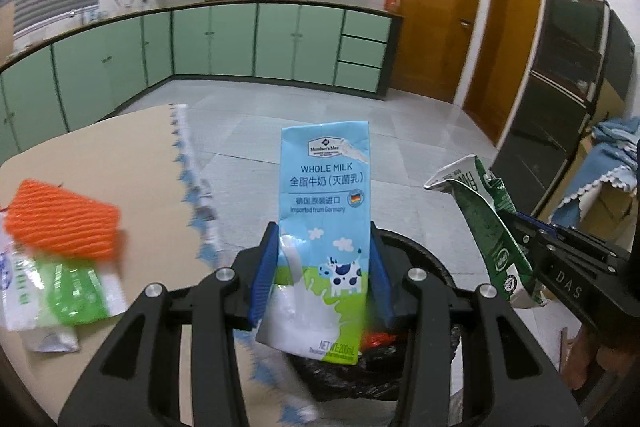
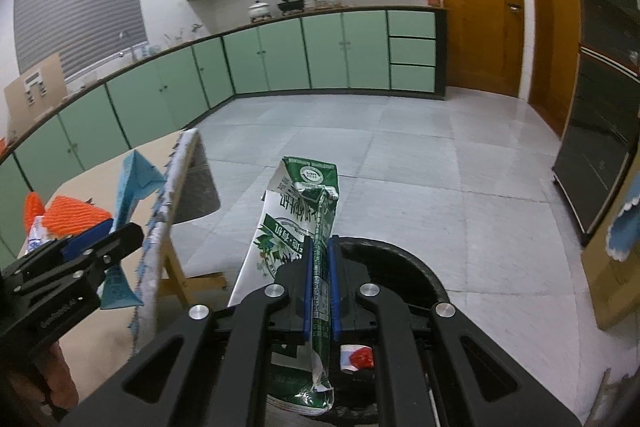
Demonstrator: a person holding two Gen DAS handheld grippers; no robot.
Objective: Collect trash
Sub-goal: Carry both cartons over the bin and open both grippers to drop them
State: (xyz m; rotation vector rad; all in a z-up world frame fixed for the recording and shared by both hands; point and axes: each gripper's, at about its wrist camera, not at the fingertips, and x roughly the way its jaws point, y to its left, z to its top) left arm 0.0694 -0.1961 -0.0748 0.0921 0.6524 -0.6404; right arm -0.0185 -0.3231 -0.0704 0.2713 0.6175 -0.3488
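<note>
My left gripper point(image 1: 323, 239) is shut on a blue whole-milk carton point(image 1: 325, 211), held upright above a black bin point(image 1: 420, 259) lined with a black bag. My right gripper point(image 2: 321, 251) is shut on a flattened green milk carton point(image 2: 298, 223), also above the bin's rim point(image 2: 416, 267). The green carton point(image 1: 486, 227) and right gripper point(image 1: 516, 223) show at the right of the left wrist view. The left gripper point(image 2: 100, 235) with the blue carton point(image 2: 132, 183) shows at the left of the right wrist view. Red-and-white trash point(image 2: 356, 357) lies in the bin.
A table point(image 1: 100, 163) with a lace-edged cloth stands at the left, carrying an orange foam net point(image 1: 64, 223) and green-and-white wrappers point(image 1: 76, 291). Green kitchen cabinets point(image 1: 240, 43) line the far wall. A black fridge point(image 1: 568, 99) and cloth-covered boxes point(image 1: 608, 187) stand at the right.
</note>
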